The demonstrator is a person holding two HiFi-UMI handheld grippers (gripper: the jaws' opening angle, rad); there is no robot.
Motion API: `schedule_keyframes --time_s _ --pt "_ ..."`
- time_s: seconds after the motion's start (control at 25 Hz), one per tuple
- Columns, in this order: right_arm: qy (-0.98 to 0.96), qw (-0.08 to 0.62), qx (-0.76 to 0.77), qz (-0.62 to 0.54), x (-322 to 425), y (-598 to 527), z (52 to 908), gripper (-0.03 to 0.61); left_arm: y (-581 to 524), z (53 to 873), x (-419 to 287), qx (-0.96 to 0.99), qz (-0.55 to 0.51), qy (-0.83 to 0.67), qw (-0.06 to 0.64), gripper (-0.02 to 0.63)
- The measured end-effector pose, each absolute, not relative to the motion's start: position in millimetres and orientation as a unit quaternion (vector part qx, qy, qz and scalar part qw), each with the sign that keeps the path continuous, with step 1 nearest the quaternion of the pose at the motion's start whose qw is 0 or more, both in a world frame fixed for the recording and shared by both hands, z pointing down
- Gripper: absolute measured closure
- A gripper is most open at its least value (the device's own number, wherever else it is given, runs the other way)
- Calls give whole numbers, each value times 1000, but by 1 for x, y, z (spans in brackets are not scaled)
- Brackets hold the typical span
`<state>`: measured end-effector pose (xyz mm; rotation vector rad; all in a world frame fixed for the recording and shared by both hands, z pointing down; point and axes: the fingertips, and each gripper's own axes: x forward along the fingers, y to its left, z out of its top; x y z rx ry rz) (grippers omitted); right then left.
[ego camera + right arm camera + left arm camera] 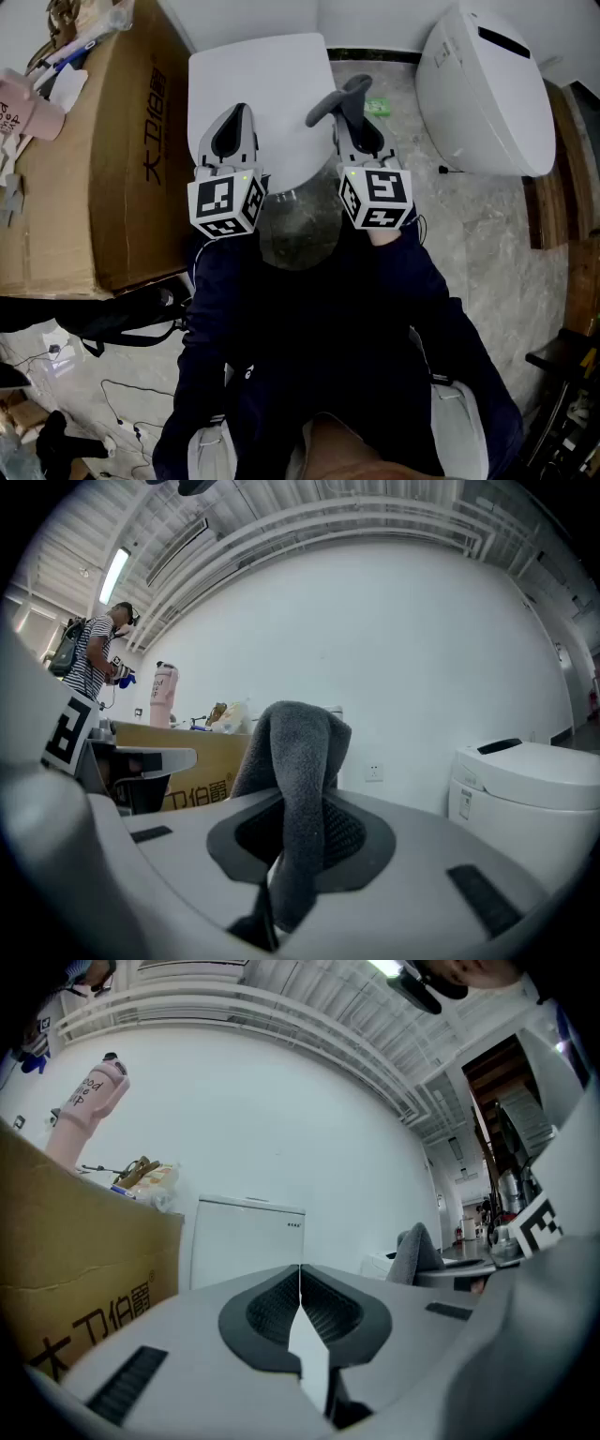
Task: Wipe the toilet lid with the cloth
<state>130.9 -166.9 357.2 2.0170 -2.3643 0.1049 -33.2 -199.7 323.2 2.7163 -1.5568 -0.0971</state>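
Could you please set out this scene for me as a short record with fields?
left gripper: jaws shut, nothing between them
right gripper: jaws shut on the grey cloth
cloth: folded, sticking up past the jaw tips
toilet lid: white, closed, ahead of both grippers
cloth contact with lid: none visible
second toilet: white, lid closed, to the right
cardboard box: left of the toilet
pink bottle: on top of the box

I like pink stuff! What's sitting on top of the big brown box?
A pink bottle sits on the cardboard box, beside a small heap of odds and ends too jumbled to name. The box's inside is covered.
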Motion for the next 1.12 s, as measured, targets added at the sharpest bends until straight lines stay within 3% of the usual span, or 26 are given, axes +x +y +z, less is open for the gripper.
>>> schedule_keyframes --time_s 0.68,1.12 --pt "-761 25 648 36 137 -171 362 509 -200 328 -22 870 -27 -493 11 597" --pt "-785 138 597 -86 149 -243 360 510 -205 328 -18 861 -19 -507 17 597"
